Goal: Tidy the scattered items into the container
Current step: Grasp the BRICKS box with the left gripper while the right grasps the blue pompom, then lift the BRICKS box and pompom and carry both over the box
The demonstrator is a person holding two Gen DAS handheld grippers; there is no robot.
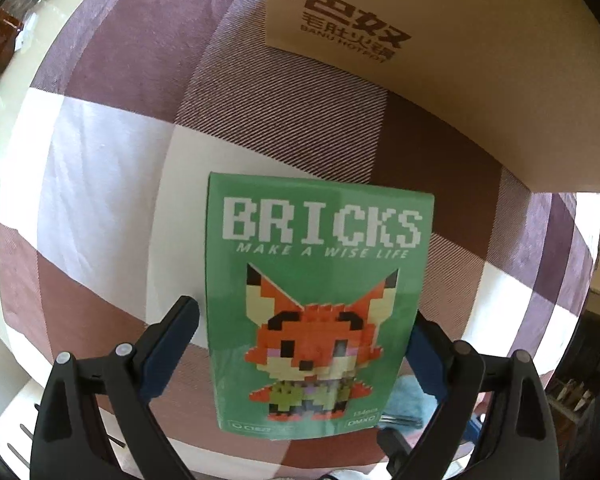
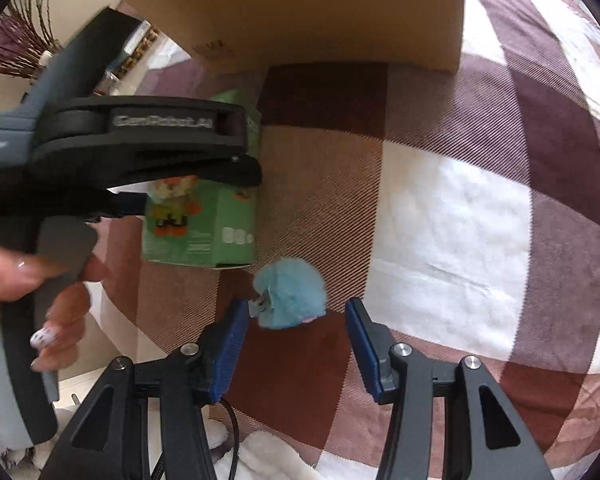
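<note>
The green bricks box (image 1: 320,300) sits in the lower centre of the left wrist view, between the jaws of my left gripper (image 1: 306,328). Both blue pads appear to press on its sides, so I judge that I am pinching it, and it seems lifted a little above the checked cloth (image 1: 112,152). In the right wrist view the same box (image 2: 204,228) appears at centre left, under the body of that gripper.

The blue fluffy toy (image 2: 290,292) lies on the cloth in the lower centre of the right wrist view. My right gripper (image 2: 296,320) has its jaws spread wide, one on each side of the toy's near edge; the left pad is just beside it, perhaps touching, and nothing is grasped.

The cardboard box (image 1: 460,80) fills the upper right of the left view and stands near, on the same surface. Only its outer wall shows, so I cannot tell what is inside. I think the task is still early or in the middle: neither item is inside yet, and both remain to be carried there.
</note>
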